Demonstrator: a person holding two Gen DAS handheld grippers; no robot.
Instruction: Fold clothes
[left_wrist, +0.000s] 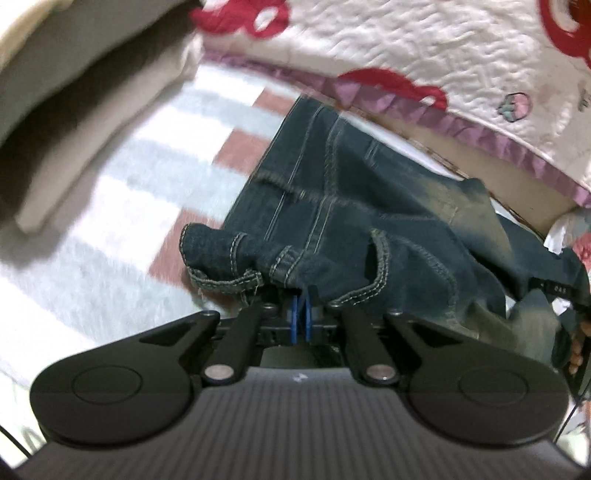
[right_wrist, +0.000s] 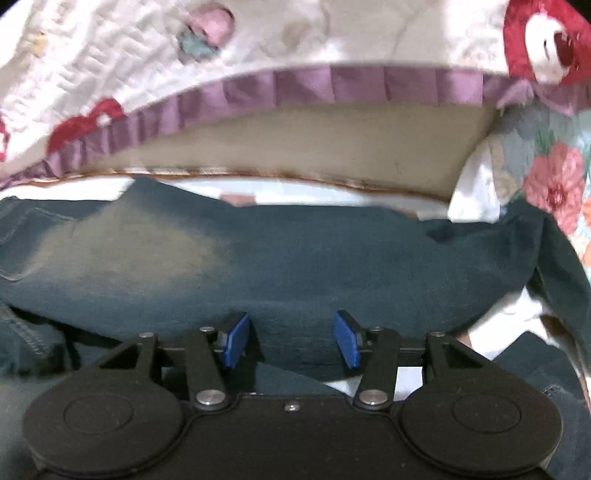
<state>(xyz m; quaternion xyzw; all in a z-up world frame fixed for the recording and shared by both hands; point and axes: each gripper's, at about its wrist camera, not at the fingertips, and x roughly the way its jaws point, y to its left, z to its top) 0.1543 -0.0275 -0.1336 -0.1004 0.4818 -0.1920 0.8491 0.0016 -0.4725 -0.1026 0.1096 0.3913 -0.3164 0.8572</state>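
Down on the striped pink-and-white bedding (left_wrist: 122, 206), the dark blue denim jeans (left_wrist: 354, 206) lie rumpled with the left gripper (left_wrist: 301, 317) clenched on a stitched hem edge, the right gripper (right_wrist: 291, 341) spread empty above them — I'd pinch the matching edge before lifting.

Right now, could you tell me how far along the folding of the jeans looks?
Early. Nothing looks folded yet: the jeans lie rumpled and spread on the striped blanket. In hand: the left gripper is shut on a stitched edge of the denim, while the right gripper is open above the jeans, its pads clear of the cloth. Left: a second grip, then the folds themselves.
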